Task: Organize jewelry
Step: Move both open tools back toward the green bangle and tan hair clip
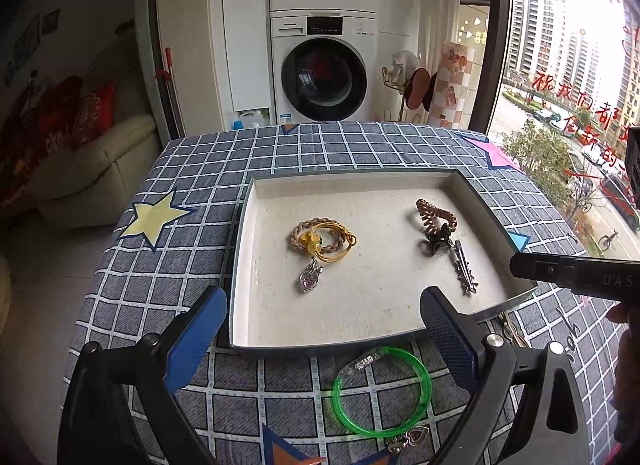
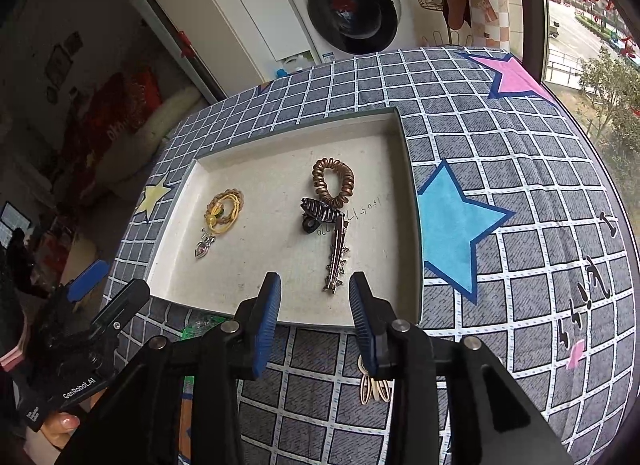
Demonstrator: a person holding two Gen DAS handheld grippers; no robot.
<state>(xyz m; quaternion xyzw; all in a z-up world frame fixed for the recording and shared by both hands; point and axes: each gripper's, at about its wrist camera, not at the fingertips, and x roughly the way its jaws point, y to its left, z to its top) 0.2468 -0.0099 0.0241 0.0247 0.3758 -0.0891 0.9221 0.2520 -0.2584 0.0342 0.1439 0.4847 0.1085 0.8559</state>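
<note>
Gripper (image 1: 322, 329) above green bangle (image 1: 382, 391)

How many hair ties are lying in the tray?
3: braided tan tie and yellow cord tie overlapping at tray's left; brown coil tie at right. None visibly hidden.

Two hand-held black plastic grippers: the left gripper (image 1: 322, 319) carries flat blue pads (image 1: 196, 339) on angular black fingers, with round silver pivot screws at 3 o'clock. The right gripper (image 2: 315, 307) has ribbed blue pads (image 2: 267, 325) and matching silver screws. White "GenRobot.AI" lettering marks one black handle at 8 o'clock, beside a polished fingernail.
</note>
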